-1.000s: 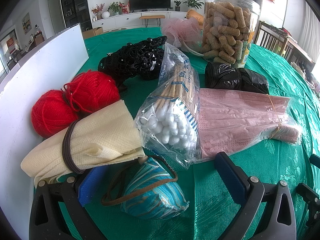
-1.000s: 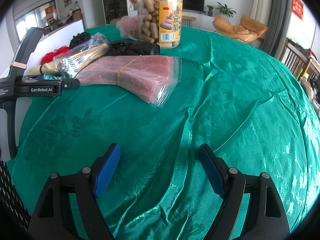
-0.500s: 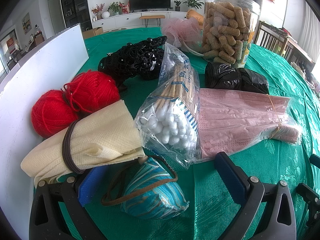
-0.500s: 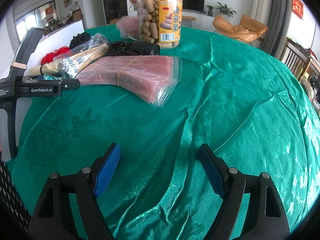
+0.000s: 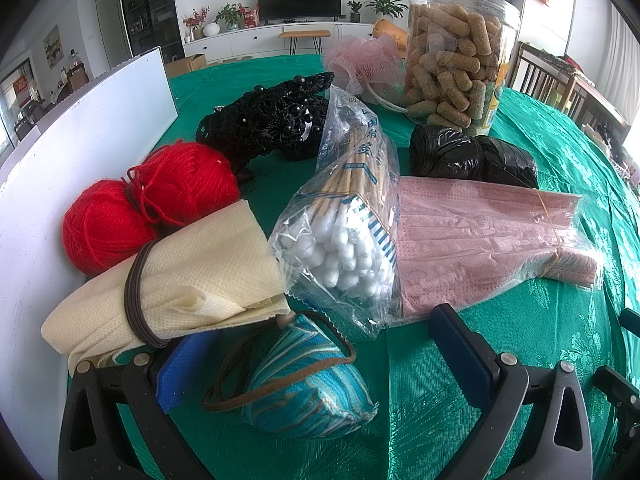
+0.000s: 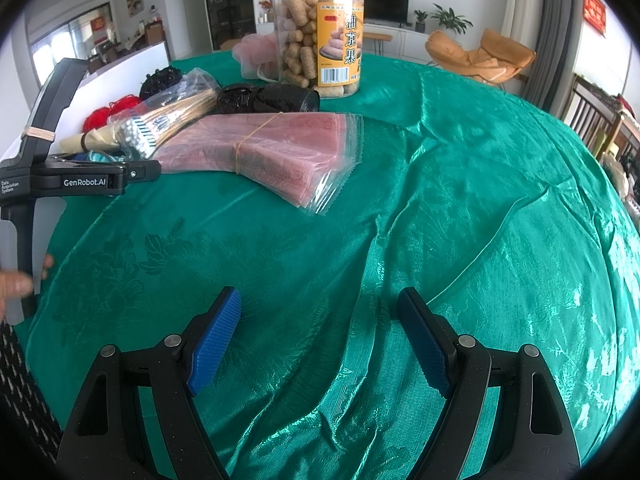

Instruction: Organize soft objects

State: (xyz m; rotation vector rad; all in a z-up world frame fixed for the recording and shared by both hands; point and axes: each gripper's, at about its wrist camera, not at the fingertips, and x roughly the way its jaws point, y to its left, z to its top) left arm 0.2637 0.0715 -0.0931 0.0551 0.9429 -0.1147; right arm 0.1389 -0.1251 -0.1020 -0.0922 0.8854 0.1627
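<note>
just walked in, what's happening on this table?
A person holds a gripper in each hand over a green tablecloth with a cluster of soft goods. The left gripper is open with the teal striped pouch lying between its fingers, not clamped. Beyond it sit a banded cream cloth roll, red yarn balls, a cotton swab bag and bagged pink masks. The right gripper is open over bare cloth, holding nothing.

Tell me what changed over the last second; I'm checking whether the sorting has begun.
Nothing visibly changed. The left gripper stays open around the teal striped pouch, the right gripper stays open over bare green tablecloth, and the pile beside them has not shifted.
</note>
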